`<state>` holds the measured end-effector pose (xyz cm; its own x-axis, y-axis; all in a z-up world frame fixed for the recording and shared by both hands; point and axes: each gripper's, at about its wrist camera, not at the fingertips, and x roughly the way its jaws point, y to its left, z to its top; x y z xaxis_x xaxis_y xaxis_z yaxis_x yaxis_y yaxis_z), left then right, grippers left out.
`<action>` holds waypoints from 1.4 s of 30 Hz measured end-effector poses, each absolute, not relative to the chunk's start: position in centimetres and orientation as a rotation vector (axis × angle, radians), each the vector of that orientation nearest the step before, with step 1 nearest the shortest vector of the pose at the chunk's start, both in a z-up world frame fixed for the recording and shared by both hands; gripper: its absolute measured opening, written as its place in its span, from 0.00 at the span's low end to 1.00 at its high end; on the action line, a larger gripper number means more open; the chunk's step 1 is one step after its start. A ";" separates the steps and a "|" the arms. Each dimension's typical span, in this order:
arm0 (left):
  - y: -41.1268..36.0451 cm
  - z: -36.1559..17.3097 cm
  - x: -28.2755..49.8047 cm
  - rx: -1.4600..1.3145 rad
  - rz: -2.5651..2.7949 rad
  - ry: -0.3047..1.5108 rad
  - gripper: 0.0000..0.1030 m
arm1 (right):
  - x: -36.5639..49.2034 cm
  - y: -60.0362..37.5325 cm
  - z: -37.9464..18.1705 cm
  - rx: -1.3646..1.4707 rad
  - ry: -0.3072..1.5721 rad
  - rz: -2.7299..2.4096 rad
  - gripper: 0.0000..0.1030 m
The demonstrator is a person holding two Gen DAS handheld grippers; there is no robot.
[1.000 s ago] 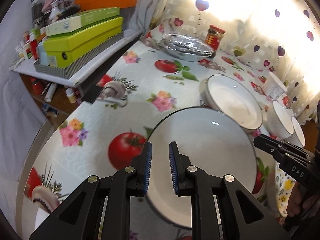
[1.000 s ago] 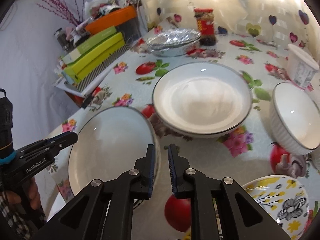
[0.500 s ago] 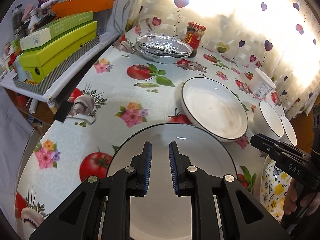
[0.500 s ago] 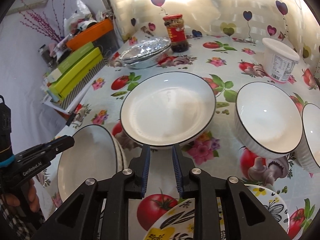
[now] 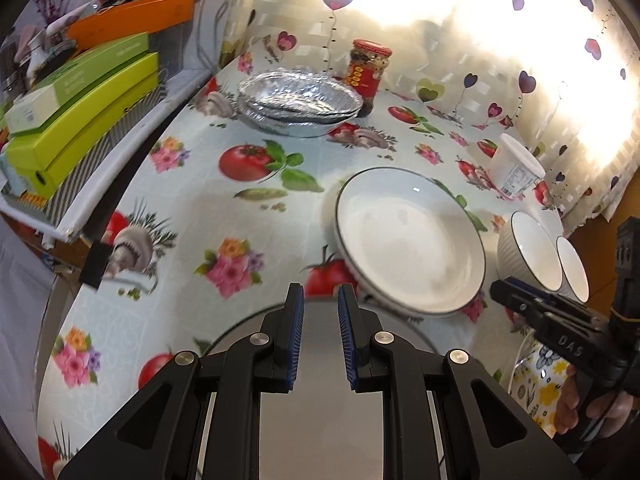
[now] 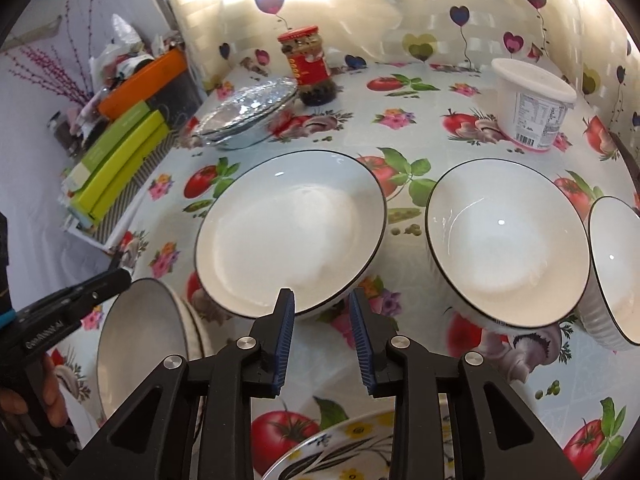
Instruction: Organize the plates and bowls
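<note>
A wide white dark-rimmed plate (image 6: 288,232) sits mid-table; it also shows in the left wrist view (image 5: 408,240). My right gripper (image 6: 322,300) is open, its jaws level with the plate's near rim, holding nothing. My left gripper (image 5: 320,300) is open over a second white plate (image 5: 320,420) near the table's front edge, seen at left in the right wrist view (image 6: 140,348). Two white ribbed bowls (image 6: 504,252) (image 6: 616,268) stand to the right. A flowered yellow plate (image 6: 352,452) lies under the right gripper.
Stacked foil trays (image 5: 300,104), a red-lidded jar (image 6: 308,64) and a white lidded tub (image 6: 532,104) stand at the back. Green boxes (image 5: 80,112) and an orange tray (image 5: 132,20) fill a shelf at left. A curtain (image 5: 520,40) backs the table.
Both grippers pulled back and rose. The right gripper's jaws opened wider and now face the middle plate. The left gripper's plate has slid lower in its view.
</note>
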<state>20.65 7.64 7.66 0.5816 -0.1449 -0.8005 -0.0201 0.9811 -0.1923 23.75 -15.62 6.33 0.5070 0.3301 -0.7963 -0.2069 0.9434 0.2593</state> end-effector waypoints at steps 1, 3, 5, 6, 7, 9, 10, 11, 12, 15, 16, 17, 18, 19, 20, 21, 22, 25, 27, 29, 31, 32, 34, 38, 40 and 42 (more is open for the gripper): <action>7.5 7.7 21.1 -0.180 -0.072 0.951 0.18 | 24.0 -15.7 6.2 0.142 0.989 0.321 0.27; 7.2 7.5 22.0 -0.166 -0.071 0.967 0.18 | 24.6 -15.7 6.0 0.154 0.995 0.308 0.27; 7.0 7.3 22.9 -0.159 -0.086 0.981 0.18 | 25.2 -15.7 5.9 0.155 0.999 0.298 0.27; 6.9 7.3 23.3 -0.163 -0.092 0.984 0.18 | 25.5 -15.6 5.8 0.150 0.996 0.292 0.27; 6.9 7.1 23.9 -0.168 -0.094 0.992 0.18 | 25.8 -15.4 5.8 0.143 0.994 0.286 0.27; 6.8 6.7 24.7 -0.175 -0.089 1.013 0.18 | 26.2 -15.3 5.6 0.143 0.996 0.283 0.27; 6.7 6.6 25.0 -0.168 -0.091 1.017 0.18 | 26.4 -15.3 5.5 0.144 0.999 0.281 0.27; 6.6 6.4 25.2 -0.161 -0.090 1.021 0.18 | 26.7 -15.3 5.4 0.144 1.004 0.273 0.27; 6.5 6.2 25.4 -0.158 -0.087 1.027 0.18 | 26.9 -15.3 5.2 0.142 1.010 0.268 0.27; 6.4 5.7 26.2 -0.157 -0.091 1.041 0.18 | 27.2 -15.1 5.1 0.116 1.002 0.258 0.27; 6.4 5.6 26.5 -0.158 -0.092 1.048 0.18 | 27.3 -15.1 5.1 0.116 1.004 0.258 0.27; 6.4 5.4 26.8 -0.165 -0.093 1.055 0.18 | 27.3 -15.1 5.1 0.118 1.006 0.257 0.27; 6.4 5.2 27.0 -0.167 -0.097 1.057 0.18 | 27.4 -15.1 5.1 0.118 1.007 0.256 0.27; 6.3 5.1 27.1 -0.165 -0.099 1.059 0.18 | 27.4 -15.1 5.2 0.119 1.007 0.258 0.27; 6.2 5.0 27.2 -0.164 -0.100 1.063 0.18 | 27.4 -15.2 5.2 0.135 1.007 0.264 0.27; 6.2 4.8 27.4 -0.165 -0.103 1.069 0.18 | 27.3 -15.3 5.2 0.150 1.008 0.275 0.27; 6.1 4.6 27.6 -0.165 -0.106 1.074 0.18 | 27.3 -15.3 5.2 0.160 1.011 0.285 0.27; 6.0 4.4 27.8 -0.159 -0.106 1.084 0.18 | 27.2 -15.3 5.2 0.174 1.033 0.300 0.27; 5.9 4.3 28.0 -0.155 -0.108 1.088 0.18 | 27.0 -15.4 5.2 0.164 1.044 0.295 0.27; 5.8 4.1 28.2 -0.154 -0.112 1.093 0.18 | 27.0 -15.4 5.1 0.144 1.053 0.286 0.27; 5.6 3.9 28.3 -0.154 -0.115 1.097 0.18 | 27.0 -15.6 5.0 0.145 1.056 0.272 0.27; 5.6 3.8 28.4 -0.154 -0.117 1.099 0.18 | 27.1 -15.7 4.9 0.147 1.060 0.267 0.27; 5.6 3.6 28.5 -0.154 -0.122 1.103 0.18 | 27.3 -15.8 4.7 0.145 1.071 0.256 0.26; 5.6 3.5 28.6 -0.158 -0.127 1.107 0.18 | 27.9 -15.3 4.6 0.110 1.081 0.240 0.25; 5.6 3.4 28.7 -0.157 -0.128 1.110 0.18 | 28.1 -15.3 4.6 0.110 1.083 0.235 0.23; 5.6 3.2 28.8 -0.157 -0.126 1.116 0.18 | 28.3 -15.4 4.6 0.116 1.087 0.224 0.21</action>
<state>28.79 5.61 3.24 0.4337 -0.1793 -0.8831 0.0221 0.9818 -0.1885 28.31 -15.36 4.55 0.4455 0.2371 -0.8633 -0.1235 0.9713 0.2030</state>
